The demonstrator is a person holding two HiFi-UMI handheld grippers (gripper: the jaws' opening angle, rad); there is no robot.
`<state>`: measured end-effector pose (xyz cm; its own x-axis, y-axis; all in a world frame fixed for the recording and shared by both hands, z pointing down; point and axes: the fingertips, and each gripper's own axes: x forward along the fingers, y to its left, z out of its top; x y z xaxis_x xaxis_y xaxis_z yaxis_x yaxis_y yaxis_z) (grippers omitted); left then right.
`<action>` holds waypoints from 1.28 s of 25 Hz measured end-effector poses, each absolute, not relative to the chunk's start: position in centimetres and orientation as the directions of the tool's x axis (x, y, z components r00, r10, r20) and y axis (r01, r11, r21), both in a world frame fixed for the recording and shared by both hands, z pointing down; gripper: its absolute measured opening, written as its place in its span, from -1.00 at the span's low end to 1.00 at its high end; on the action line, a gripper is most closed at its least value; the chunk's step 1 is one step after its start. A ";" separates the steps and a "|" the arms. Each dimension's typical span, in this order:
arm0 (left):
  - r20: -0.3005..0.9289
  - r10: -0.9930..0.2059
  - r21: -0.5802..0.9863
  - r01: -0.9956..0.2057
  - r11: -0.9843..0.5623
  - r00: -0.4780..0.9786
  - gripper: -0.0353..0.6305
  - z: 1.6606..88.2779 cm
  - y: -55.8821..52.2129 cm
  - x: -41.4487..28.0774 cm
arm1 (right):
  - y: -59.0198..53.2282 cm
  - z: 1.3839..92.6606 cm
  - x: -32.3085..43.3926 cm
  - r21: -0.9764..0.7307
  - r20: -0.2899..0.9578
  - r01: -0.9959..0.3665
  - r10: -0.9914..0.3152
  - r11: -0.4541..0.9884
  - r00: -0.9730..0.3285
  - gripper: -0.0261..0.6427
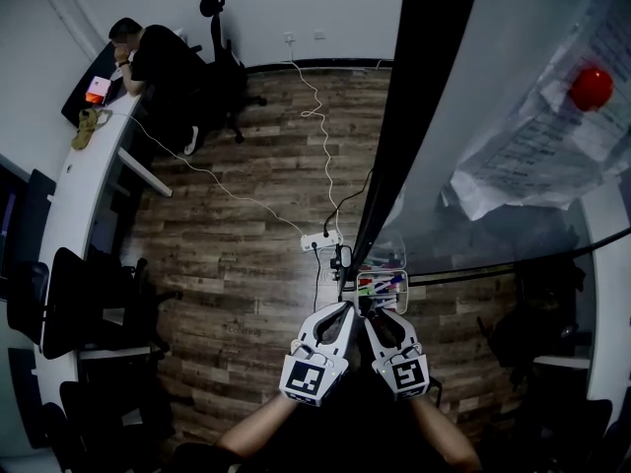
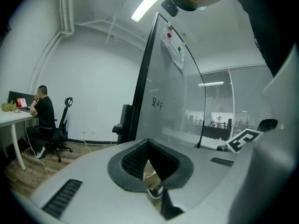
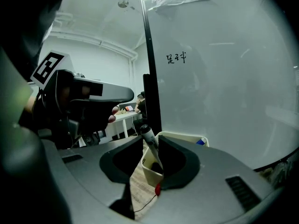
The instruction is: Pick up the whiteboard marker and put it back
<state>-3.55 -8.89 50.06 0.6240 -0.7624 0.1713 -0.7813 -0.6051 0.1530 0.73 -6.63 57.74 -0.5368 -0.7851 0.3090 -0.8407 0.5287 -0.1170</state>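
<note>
Grey plastic jaws of the right gripper [image 3: 150,143] stand slightly parted round the white-bodied, dark-capped whiteboard marker [image 3: 146,135]. The marker leans along the right-hand pad with its lower end down inside the cream plastic tray [image 3: 187,137] set against the whiteboard [image 3: 224,87]; no firm pinch shows. The left gripper [image 2: 148,148], just beside it, has its jaws pressed together with nothing between them. The board's black upright frame [image 3: 151,55] rises just behind the marker, so the tight side is to the right, against the board face, while open room lies to the left. Brown wood-plank floor [image 1: 246,215] spreads there, crossed by a white cable [image 1: 320,116] running to a white power strip [image 1: 321,239]. A long white desk [image 1: 84,175] and a seated person in black [image 1: 158,57] are well apart from the grippers. Sheets of paper [image 1: 532,156] and a round red magnet [image 1: 591,88] sit high on the board. The marker's tip is hidden in the tray, and the head view's lower right corner is too dark to read.
</note>
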 end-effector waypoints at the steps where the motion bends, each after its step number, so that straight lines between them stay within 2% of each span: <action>1: 0.170 -0.762 0.158 -0.781 -0.605 0.625 -0.87 50.0 -8.8 -3.5 | -6.6 57.8 0.7 -0.124 0.310 -0.839 -0.783 0.529 -0.539 -0.65; 32: 0.149 -0.782 0.181 -0.794 -0.580 0.605 -0.87 50.2 -8.3 -4.4 | -4.3 59.4 -2.3 -0.194 0.378 -0.736 -0.643 0.648 -0.666 -0.41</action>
<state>-4.43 -8.29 50.17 0.6051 -0.7821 0.1491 -0.7943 -0.5799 0.1813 -2.28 -4.32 59.35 -0.6661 -0.6428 0.3782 -0.7360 0.6485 -0.1943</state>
